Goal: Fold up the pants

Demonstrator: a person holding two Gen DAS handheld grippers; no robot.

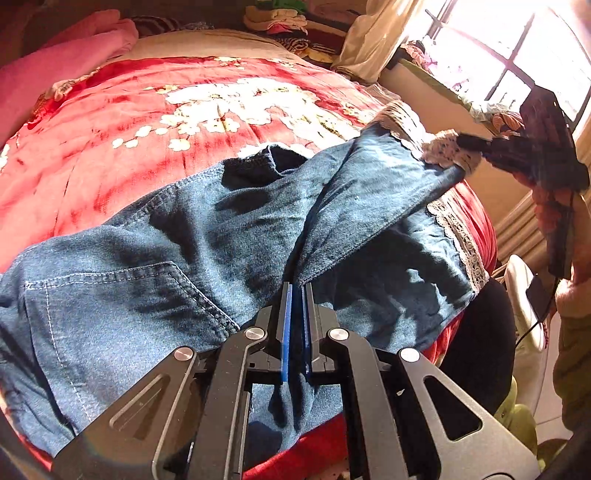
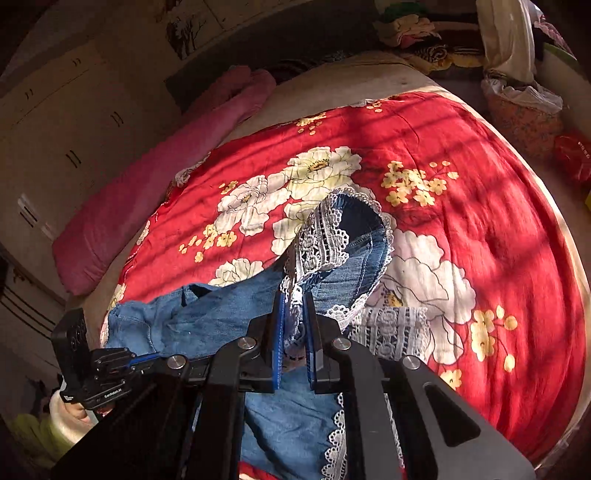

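Note:
Blue denim pants [image 1: 184, 240] with white lace hems lie spread on a red floral quilt [image 1: 147, 110]. My left gripper [image 1: 297, 291] is shut on a denim edge near the pants' middle, a back pocket to its left. One leg is lifted off the bed toward the right, where my right gripper [image 1: 465, 142] pinches its lace hem [image 1: 443, 147]. In the right wrist view the right gripper [image 2: 295, 306] is shut on that lace hem [image 2: 321, 236], and the leg opening loops up beyond the fingers. The left gripper [image 2: 147, 357] shows at the lower left, on the denim [image 2: 221, 317].
A pink blanket [image 2: 166, 166] lies along the bed's far left side. Stacked clothes [image 1: 280, 18] sit beyond the bed's head. A bright window [image 1: 517, 44] and a radiator are to the right, a wardrobe [image 2: 55, 129] to the left. A person's sleeve [image 1: 572, 295] shows at the right edge.

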